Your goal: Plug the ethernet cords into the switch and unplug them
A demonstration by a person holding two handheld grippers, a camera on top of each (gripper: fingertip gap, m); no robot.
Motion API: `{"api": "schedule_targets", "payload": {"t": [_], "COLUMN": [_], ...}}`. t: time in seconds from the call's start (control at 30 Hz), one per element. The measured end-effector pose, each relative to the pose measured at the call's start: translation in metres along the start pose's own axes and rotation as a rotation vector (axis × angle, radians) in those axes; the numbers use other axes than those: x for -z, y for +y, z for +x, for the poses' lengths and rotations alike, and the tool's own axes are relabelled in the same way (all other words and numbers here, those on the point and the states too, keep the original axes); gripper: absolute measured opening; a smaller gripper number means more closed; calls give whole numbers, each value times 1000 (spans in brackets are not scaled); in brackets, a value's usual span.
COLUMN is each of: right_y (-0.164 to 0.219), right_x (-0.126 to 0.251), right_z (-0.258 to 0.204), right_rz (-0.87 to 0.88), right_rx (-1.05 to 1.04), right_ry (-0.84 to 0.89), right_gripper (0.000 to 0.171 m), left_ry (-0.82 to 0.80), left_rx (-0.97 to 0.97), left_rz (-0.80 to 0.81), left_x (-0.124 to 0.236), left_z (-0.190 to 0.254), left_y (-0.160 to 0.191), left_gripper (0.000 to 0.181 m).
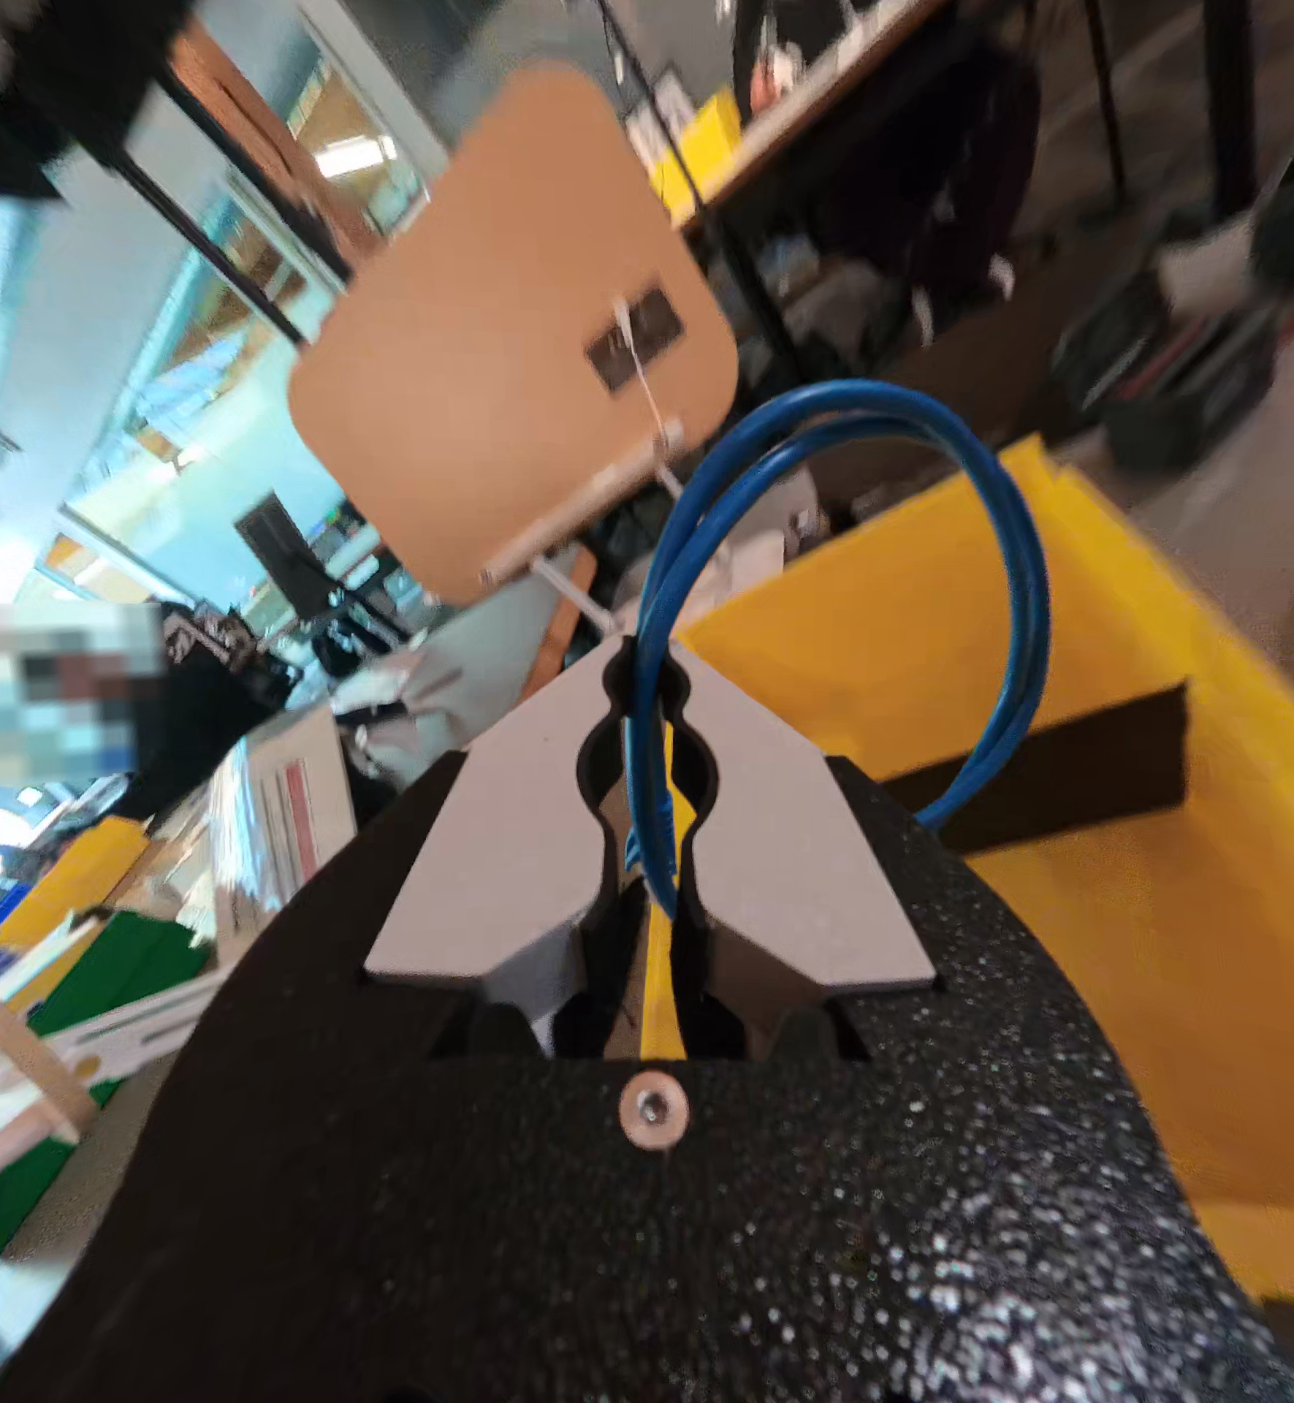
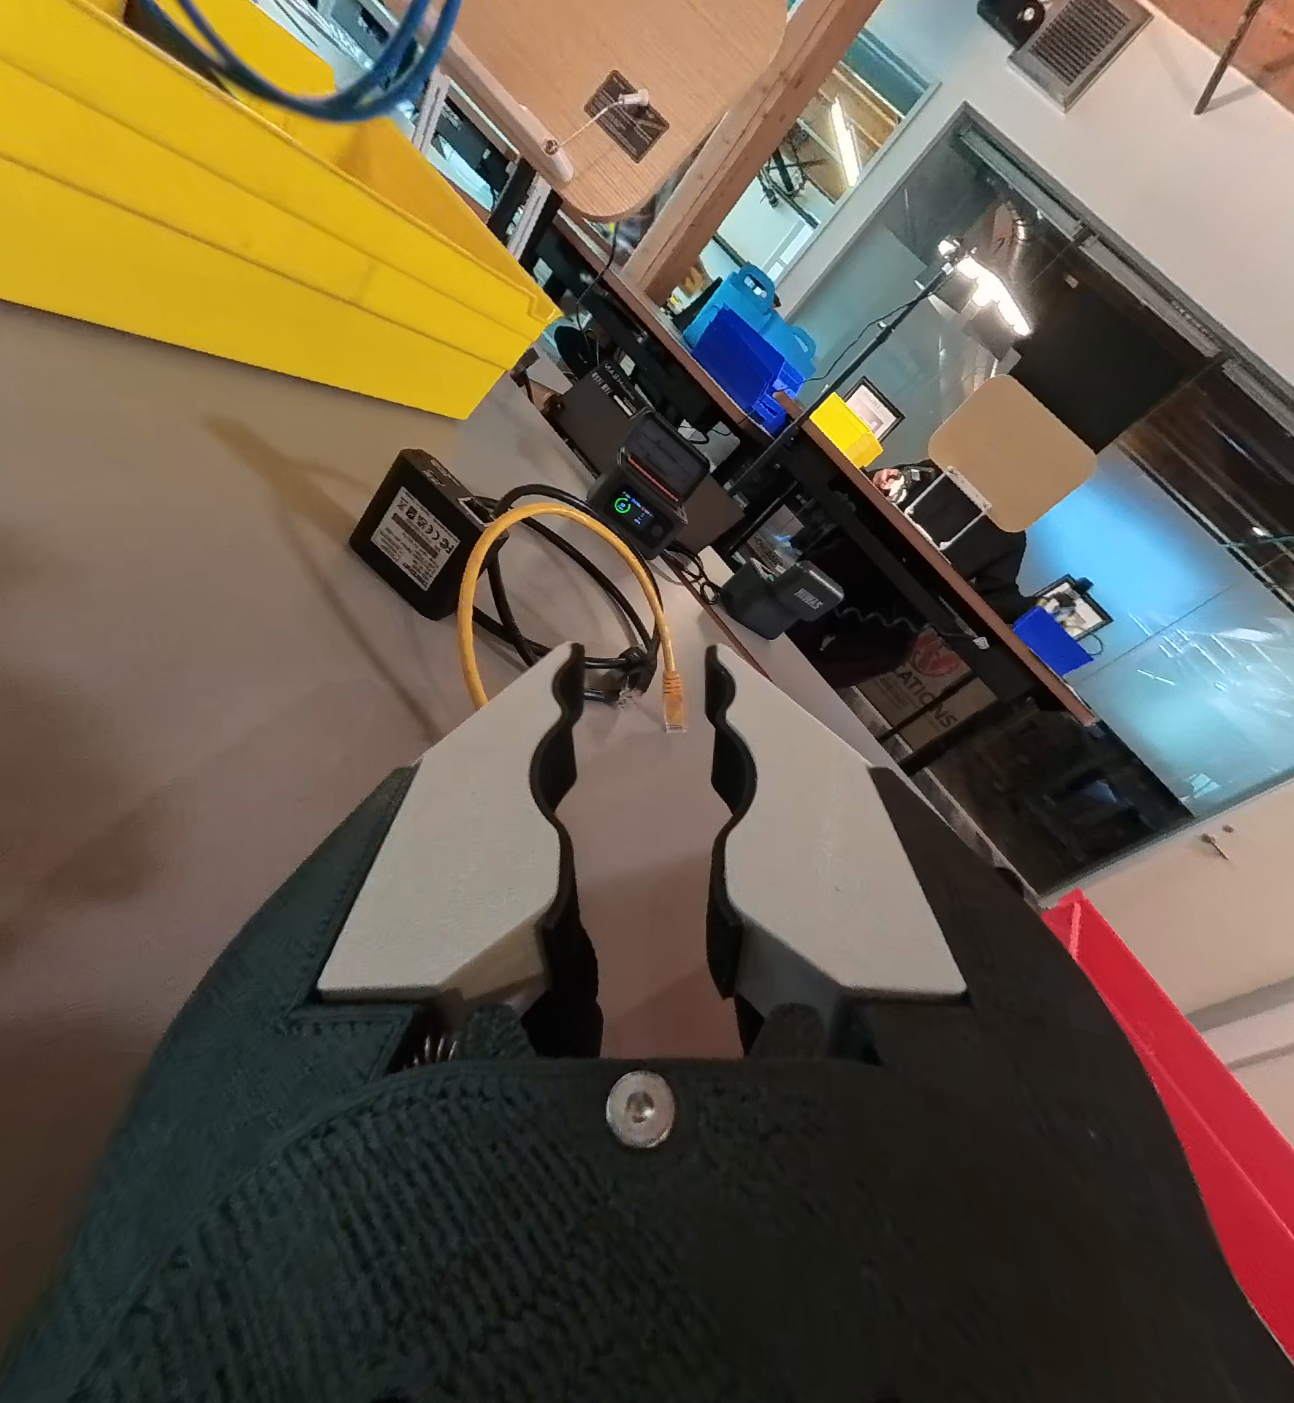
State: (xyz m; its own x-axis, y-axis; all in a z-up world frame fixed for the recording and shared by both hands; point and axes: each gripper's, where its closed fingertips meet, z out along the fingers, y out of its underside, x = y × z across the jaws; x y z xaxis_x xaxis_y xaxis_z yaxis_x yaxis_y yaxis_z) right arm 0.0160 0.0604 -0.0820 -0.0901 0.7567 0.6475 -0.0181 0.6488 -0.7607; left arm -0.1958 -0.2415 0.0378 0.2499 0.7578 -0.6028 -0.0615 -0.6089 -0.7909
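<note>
My left gripper (image 1: 647, 668) is shut on a blue ethernet cord (image 1: 1027, 607), which loops up and over to the right above a yellow bin (image 1: 1084, 911). The same blue cord shows in the right wrist view (image 2: 370, 91) hanging over the yellow bin (image 2: 211, 250). My right gripper (image 2: 640, 668) is open and holds nothing. Just beyond its fingertips, a yellow ethernet cord (image 2: 476, 562) lies on the table with its plug (image 2: 674, 698) free. A black cord (image 2: 590, 562) lies coiled beside it. The black switch (image 2: 416, 543) lies on the table behind them.
The grey table (image 2: 135, 645) carries a small black device with a lit screen (image 2: 640, 509) near its far edge. A red bin (image 2: 1198, 1101) stands at the right. Shelves and desks with blue and yellow boxes lie beyond the table. There is about 40 cm between the tips of the two grippers. My left tips are about 30 cm from the black switch (image 2: 416, 543), my right tips only 12 cm.
</note>
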Motion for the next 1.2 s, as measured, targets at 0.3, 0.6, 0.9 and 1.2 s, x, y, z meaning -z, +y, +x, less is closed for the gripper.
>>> {"api": "schedule_targets", "payload": {"t": [0.3, 0.6, 0.9, 1.2], "right_y": [-16, -24, -21, -16], "right_x": [8, 17, 17, 15], "right_z": [9, 22, 28, 31], "right_rz": [94, 152, 140, 105], "right_rx": [29, 46, 17, -16], "right_ry": [54, 133, 148, 156], "right_gripper": [29, 21, 21, 22], "left_ry": [426, 939, 991, 1042], "left_rx": [11, 62, 80, 368], "left_rz": [348, 263, 118, 379], "left_x": [27, 35, 0, 30], "left_z": [118, 311, 377, 289], "left_y": [-151, -209, -174, -146], "left_gripper": [3, 3, 92, 90]}}
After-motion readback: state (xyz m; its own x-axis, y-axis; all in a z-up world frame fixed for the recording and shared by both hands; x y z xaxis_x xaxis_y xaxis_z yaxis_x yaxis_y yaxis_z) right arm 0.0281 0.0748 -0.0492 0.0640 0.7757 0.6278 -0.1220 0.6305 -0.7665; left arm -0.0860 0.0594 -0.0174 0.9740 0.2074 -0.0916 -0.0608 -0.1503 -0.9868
